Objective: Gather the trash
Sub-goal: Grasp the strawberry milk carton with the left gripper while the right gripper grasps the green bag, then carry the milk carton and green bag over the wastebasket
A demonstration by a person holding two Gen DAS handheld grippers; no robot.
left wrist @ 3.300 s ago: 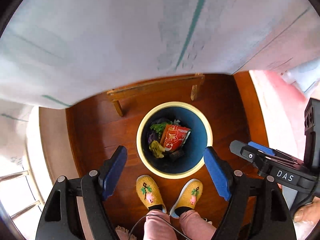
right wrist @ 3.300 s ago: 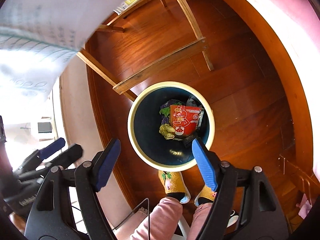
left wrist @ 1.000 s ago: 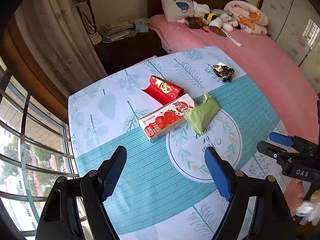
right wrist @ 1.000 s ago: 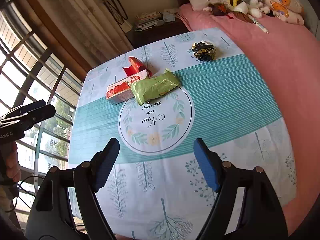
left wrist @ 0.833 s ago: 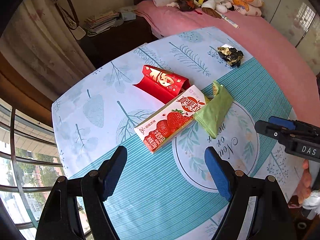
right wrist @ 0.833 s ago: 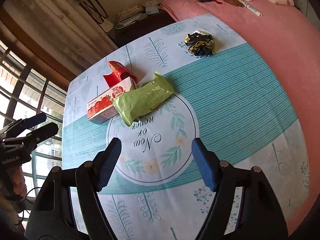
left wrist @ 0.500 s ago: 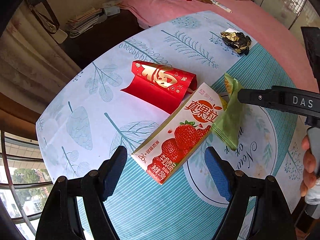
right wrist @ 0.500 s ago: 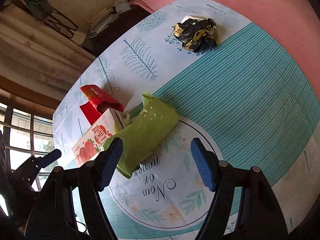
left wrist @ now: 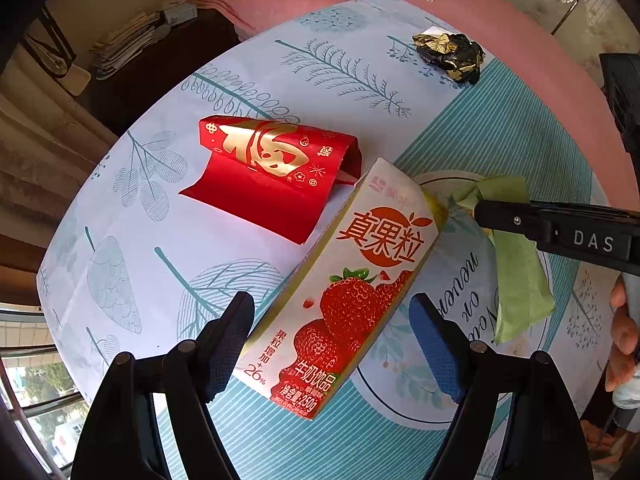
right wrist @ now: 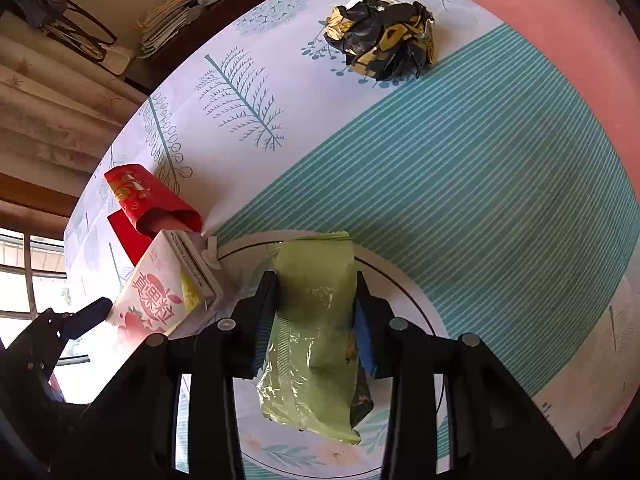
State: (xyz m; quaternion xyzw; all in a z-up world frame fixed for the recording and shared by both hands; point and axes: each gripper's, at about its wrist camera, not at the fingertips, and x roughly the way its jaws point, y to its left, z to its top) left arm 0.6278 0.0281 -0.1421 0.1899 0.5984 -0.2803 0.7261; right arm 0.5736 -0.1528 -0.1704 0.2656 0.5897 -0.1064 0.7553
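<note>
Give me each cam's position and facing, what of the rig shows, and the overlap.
Left wrist: on the left gripper, facing steeply down at the strawberry milk carton between its wide-open jaws, not touching; the right gripper and a hand show at right.
Right wrist: on the right gripper, facing steeply down, jaws closing on the green wrapper; left gripper at lower left.
Shared: carton, wrapper, red envelope, crumpled black-gold foil, tablecloth.

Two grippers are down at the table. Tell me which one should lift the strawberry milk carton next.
Left. The left gripper stands open astride the strawberry milk carton, while the right gripper is closing on the green wrapper.
</note>
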